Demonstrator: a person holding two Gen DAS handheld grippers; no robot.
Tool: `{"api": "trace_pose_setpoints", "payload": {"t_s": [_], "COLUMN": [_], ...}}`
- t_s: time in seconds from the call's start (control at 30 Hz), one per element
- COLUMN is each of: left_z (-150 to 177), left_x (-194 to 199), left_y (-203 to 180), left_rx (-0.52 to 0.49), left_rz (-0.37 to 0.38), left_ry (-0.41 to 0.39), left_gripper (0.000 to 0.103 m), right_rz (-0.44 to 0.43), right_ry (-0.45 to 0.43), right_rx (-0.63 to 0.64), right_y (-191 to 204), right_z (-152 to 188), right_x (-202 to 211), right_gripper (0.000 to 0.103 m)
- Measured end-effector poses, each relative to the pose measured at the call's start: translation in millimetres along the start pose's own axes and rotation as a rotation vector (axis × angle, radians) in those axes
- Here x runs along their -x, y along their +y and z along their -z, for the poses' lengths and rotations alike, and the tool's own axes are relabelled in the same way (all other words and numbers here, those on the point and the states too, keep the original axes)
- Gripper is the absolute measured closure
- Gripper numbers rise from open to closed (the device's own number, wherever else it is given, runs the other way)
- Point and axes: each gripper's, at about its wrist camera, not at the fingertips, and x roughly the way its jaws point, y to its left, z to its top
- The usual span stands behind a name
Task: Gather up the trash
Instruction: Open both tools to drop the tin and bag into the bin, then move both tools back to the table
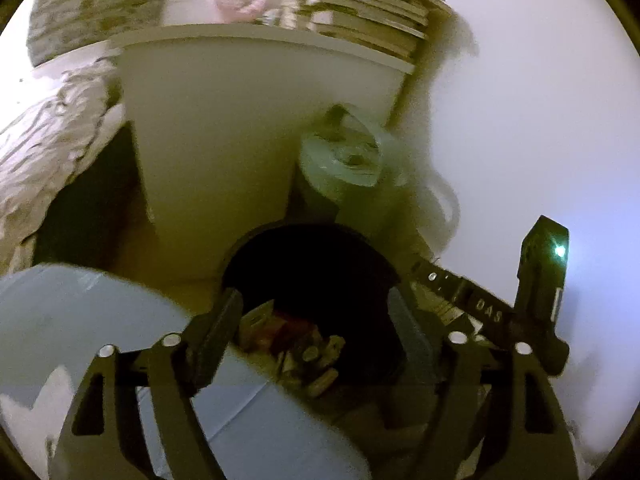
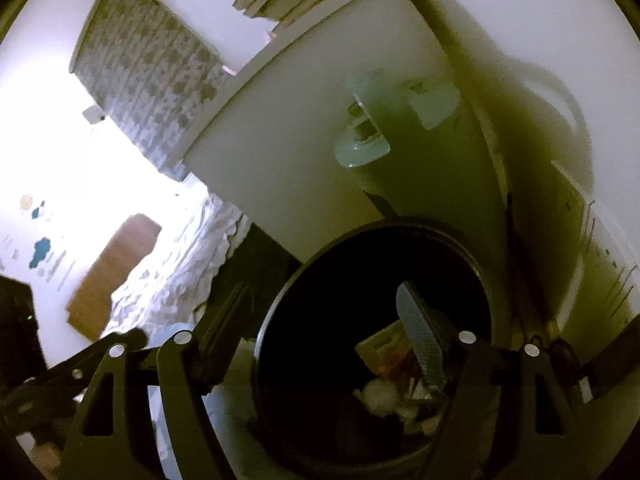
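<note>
Trash lies at the bottom of the dark round bin, lower centre of both views: crumpled white wads, a flat paper packet, small brown bits; I judge it light, soft and crushable, best pinched by a loose edge or wad; the bin itself looks stiff, best held by its rim. My left gripper stands spread over the opening, pinching nothing; my right gripper likewise spread, empty.

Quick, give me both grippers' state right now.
Left gripper: open, holding nothing, over the black bin.
Right gripper: open, holding nothing, over the same bin.
</note>
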Motion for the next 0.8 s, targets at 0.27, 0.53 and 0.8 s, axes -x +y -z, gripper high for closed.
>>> {"api": "trace_pose_setpoints", "payload": {"t_s": [0.27,0.53,0.8], "left_z": [64.8,126.4,129.5], "left_x": [69.3,90.2,74.8], "left_y": [84.8,157.6,169.6], "left_rx": [0.149,0.194,0.058], "left_rz": [-0.18,-0.317,-0.306], "left_ry": [0.024,0.155,0.152], "left_gripper": [0.016,0.016,0.016], "right_rz": [-0.075,-0.278,-0.264], "right_ry": [0.115,0.373,0.61], "right_rx": [0.097,0.427,0.756], "right_y": [33.0,140.1,248.5], "right_z": [25.4,110.1,217.5], "right_x": [-10.6,-5.2,-0.4], "right_gripper": [0.025,0.025,0.019]}}
